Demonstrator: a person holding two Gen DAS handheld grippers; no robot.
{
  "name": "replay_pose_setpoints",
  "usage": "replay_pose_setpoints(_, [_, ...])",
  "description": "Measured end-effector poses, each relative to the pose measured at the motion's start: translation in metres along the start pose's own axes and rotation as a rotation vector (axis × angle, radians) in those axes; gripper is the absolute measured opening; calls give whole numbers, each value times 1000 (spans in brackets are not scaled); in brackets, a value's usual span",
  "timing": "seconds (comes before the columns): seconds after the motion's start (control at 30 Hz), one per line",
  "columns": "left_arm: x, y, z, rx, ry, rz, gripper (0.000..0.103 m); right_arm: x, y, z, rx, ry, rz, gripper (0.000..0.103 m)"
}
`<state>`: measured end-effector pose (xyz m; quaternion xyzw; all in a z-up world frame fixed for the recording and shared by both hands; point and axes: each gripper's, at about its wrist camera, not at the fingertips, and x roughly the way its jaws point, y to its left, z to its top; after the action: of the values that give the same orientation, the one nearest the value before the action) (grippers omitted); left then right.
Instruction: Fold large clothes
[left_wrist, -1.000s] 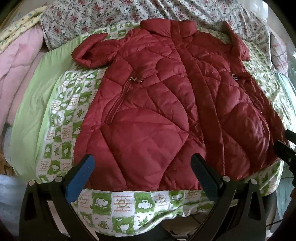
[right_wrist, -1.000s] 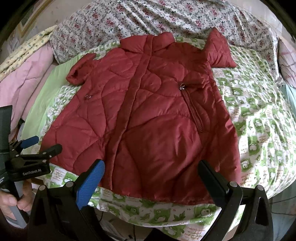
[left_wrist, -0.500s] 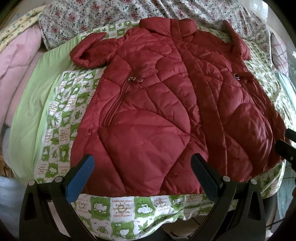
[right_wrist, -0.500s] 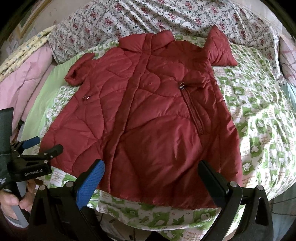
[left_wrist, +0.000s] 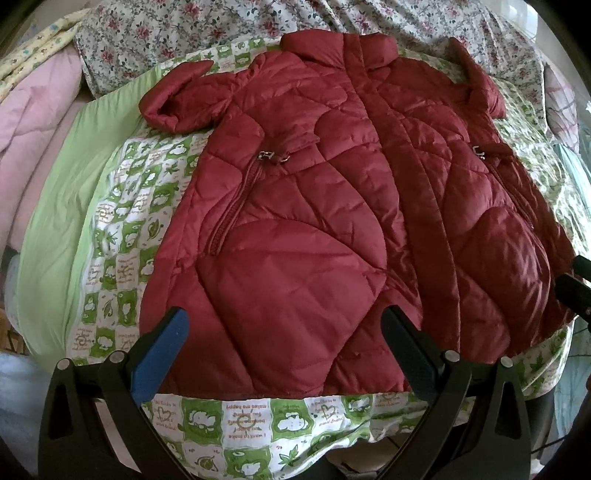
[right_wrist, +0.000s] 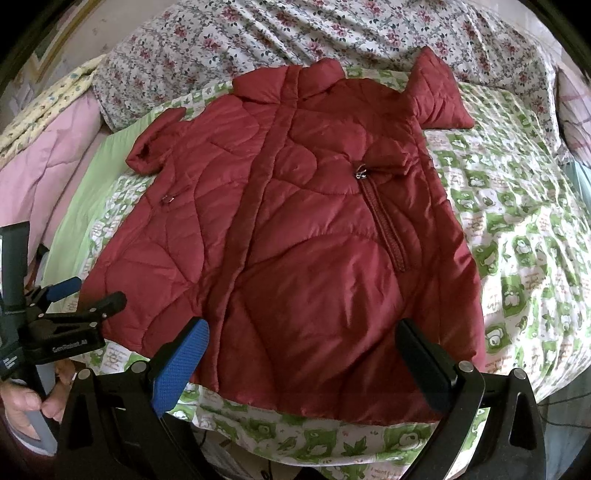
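A red quilted jacket (left_wrist: 314, 221) lies flat and face up on a bed, on a green-and-white patterned quilt (left_wrist: 122, 206). The collar (left_wrist: 340, 48) points to the far side; the hem runs along the near edge of the bed. Both short sleeves are spread outward, one at far left (left_wrist: 173, 96) and one at far right (right_wrist: 439, 92). A zipped pocket (right_wrist: 384, 225) sits on each front panel.

The left claw (left_wrist: 282, 350) hovers over the near hem on the jacket's left half, jaws spread wide, grasping nothing. The right claw (right_wrist: 301, 363) hovers over the near hem on the right half, jaws likewise spread and empty. In the right wrist view, the left claw appears at the near left beside the hem.

A floral sheet (right_wrist: 258, 33) lies at the far side, and a pink comforter (left_wrist: 33, 122) at the left.
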<state>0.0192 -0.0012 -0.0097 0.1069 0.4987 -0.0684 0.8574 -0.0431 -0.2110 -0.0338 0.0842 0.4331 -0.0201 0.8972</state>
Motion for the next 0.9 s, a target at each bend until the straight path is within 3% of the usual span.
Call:
replay_pose_setpoints(0.2, [-2,2,0,19,-6,49,103,-3,0,1,-22,-64,-15,101])
replay_pose_setpoints(0.37, [-3,1,1,31,-17,66,103,-4,-1,3,-35,-63,-25,101])
replay_pose_setpoints(0.67, [8,0,21,20,39,22,103,1,-21,33,16,-62,1,101])
replay_pose_setpoints(0.9, [29,8,49,-9,74,-14,103,9,-45,74,29,-88,-63,101])
